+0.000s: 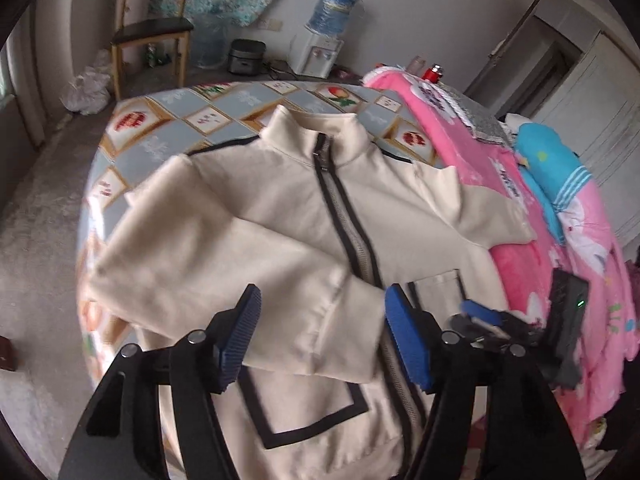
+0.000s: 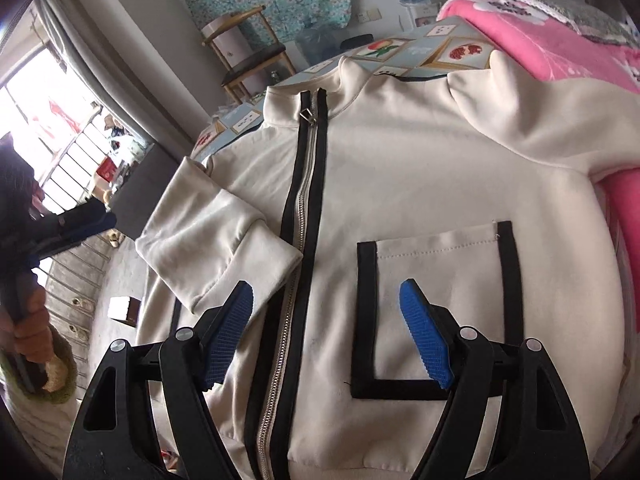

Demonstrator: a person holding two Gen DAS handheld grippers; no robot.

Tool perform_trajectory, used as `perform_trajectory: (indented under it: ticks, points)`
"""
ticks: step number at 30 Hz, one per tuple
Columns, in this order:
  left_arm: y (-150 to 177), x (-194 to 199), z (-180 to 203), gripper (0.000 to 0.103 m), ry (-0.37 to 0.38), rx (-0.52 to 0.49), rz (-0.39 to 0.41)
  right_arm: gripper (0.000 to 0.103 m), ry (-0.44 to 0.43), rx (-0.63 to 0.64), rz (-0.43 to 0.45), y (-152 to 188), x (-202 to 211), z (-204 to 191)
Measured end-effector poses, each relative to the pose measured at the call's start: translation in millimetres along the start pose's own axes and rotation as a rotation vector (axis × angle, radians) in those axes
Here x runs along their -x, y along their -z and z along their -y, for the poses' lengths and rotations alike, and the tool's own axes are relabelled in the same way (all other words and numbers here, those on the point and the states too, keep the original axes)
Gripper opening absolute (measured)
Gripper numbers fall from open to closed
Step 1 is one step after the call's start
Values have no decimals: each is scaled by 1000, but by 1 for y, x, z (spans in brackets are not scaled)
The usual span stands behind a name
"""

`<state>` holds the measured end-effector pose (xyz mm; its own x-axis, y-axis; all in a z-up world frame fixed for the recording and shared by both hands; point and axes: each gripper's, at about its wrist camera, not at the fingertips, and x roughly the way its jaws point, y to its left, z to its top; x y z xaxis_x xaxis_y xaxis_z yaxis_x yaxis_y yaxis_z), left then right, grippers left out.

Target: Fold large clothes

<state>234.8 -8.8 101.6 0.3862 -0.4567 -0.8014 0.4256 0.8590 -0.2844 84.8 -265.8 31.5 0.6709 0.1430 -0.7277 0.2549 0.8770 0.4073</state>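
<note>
cream jacket [image 1: 280,208] lies front up, zipped, on a worktop with a patterned cloth [image 1: 168,128], its left sleeve [image 1: 224,280] folded across the chest. left hand-held gripper [image 1: 324,340] hovers over that sleeve, jaws apart, nothing between them. right hand-held gripper [image 2: 328,336] hangs above the black-trimmed pocket [image 2: 436,312], jaws wide, empty. pink blanket [image 2: 560,52] lies at right.

Matt cream cloth jacket [image 2: 420,168], metal zip [image 2: 304,200]
</note>
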Motion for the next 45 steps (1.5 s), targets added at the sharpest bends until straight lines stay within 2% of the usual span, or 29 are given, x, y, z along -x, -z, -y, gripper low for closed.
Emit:
perform_trajectory:
  ticks: [3, 4, 6, 10, 18, 23, 26, 28, 30, 35, 40, 43, 45]
  points:
    - [16, 6, -18, 67, -219, -68, 37, 73, -110, -84, -38, -9, 3, 12]
    - [22, 3, -27, 67, -272, -84, 38, 72, -148, -104, -57, -13, 1, 14]
    - [36, -3, -40, 67, -332, -89, 21, 70, -218, -140, -108, -17, -7, 12]
    - [61, -20, -59, 67, -368, -74, -7, 63, -309, -199, -228, -21, -37, 0]
    - [83, -50, -66, 67, -426, -139, -16, 42, -204, -209, -331, -24, -85, -14]
    - [88, -58, -68, 67, -416, -161, -31, 36, -174, -210, -363, -17, -104, -18]
    - [91, -62, -71, 67, -405, -164, -34, 32, -145, -191, -345, -17, -106, -23]
    - [92, -67, -74, 67, -405, -159, -47, 12, -135, -186, -333, -19, -107, -24]
    - [94, -69, -76, 67, -403, -152, -59, 6, -108, -169, -309, -19, -105, -27]
    - [93, -70, -77, 67, -406, -150, -66, 3, -81, -83, -208, -33, -89, -43]
    - [91, -71, -74, 67, -427, -160, -77, 3, -91, 15, -28, -86, -42, -62]
    - [90, -72, -72, 67, -441, -165, -81, 2, -82, 22, 77, -115, -9, -52]
    - [90, -72, -72, 67, -448, -165, -83, 2, -67, 13, 90, -126, -5, -38]
